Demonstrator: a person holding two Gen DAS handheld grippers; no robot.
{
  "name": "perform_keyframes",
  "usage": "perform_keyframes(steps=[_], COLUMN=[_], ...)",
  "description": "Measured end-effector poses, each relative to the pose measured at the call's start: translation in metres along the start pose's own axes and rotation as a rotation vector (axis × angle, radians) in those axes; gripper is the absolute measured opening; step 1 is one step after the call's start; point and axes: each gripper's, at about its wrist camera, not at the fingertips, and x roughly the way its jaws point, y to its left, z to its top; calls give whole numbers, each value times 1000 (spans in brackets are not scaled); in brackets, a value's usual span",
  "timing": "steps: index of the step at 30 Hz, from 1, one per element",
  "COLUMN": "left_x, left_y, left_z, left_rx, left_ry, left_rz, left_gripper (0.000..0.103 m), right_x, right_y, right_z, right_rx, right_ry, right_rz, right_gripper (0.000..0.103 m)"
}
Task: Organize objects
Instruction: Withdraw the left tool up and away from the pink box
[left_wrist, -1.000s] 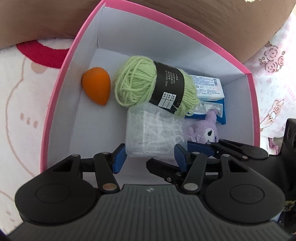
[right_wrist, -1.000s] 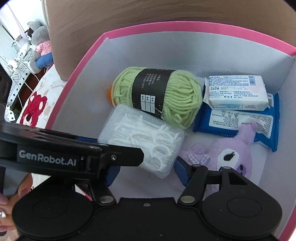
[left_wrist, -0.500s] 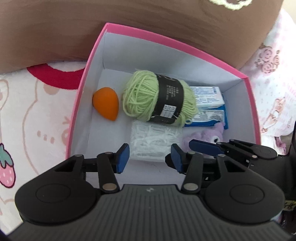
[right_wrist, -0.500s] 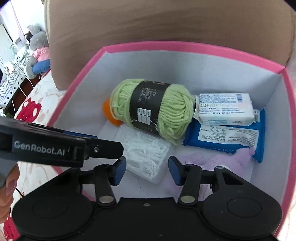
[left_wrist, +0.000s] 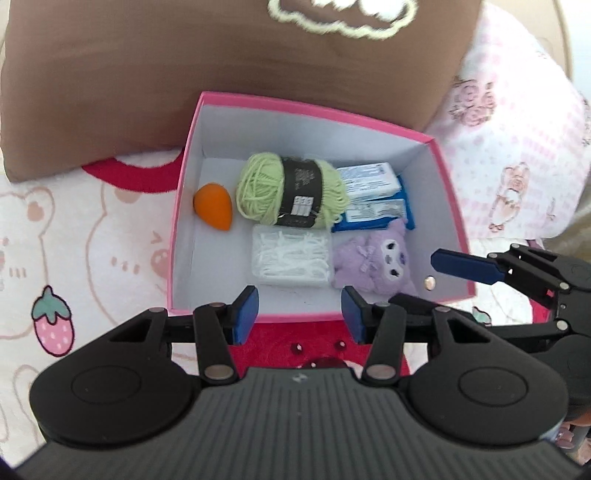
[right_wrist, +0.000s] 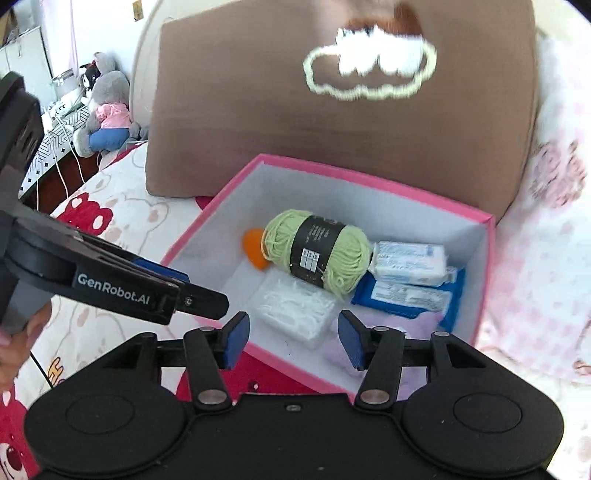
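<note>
Box: the pink box (left_wrist: 448, 206) lies ahead of and below both my grippers, everything inside it.
Floss case (left_wrist: 291, 256): nearest my left gripper (left_wrist: 299, 319), long side crosswise.
Left gripper: apart, empty.
Right gripper (right_wrist: 293, 339): opening, nothing between.

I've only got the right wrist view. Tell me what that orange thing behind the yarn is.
Observer: The left wrist view shows it whole: an orange egg-shaped sponge, lying beside the green yarn, near the left wall of the pink box.
Operator: Now describe the purple thing at my view's bottom edge.
Observer: It's a purple plush toy, lying face up, with a white face and dark eyes.
Operator: Say what it's next to.
Observer: It lies right beside the clear box of floss picks, on that box's right in the left wrist view.
</note>
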Motion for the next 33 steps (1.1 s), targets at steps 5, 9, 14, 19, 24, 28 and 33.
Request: perform_keyframes(steps=[5, 9, 14, 19, 24, 28, 33], left_x=[-33, -60, -88, -102, -119, -124, -122], left_y=[-7, -17, -23, -21, -22, -20, -20], left_z=[-8, -16, -27, -39, -52, -60, -68], left_rx=[16, 25, 37, 21, 32, 25, 44], left_ry=[-43, -61, -89, -99, -120, -114, -111], left_rz=[3, -36, -29, 19, 11, 9, 32], left_gripper=[50, 51, 53, 54, 57, 58, 63], right_x=[-28, -41, -69, -94, -108, -116, -122], right_y=[9, 15, 24, 26, 32, 36, 41], right_z=[-10, -19, -27, -31, -38, -44, -51], right_rx=[41, 44, 41, 89, 67, 54, 79], right_ry=[-59, -37, -77, -134, -142, -161, -179], right_rz=[0, -2, 6, -8, -43, -71, -123], right_gripper=[64, 65, 67, 70, 76, 81, 94])
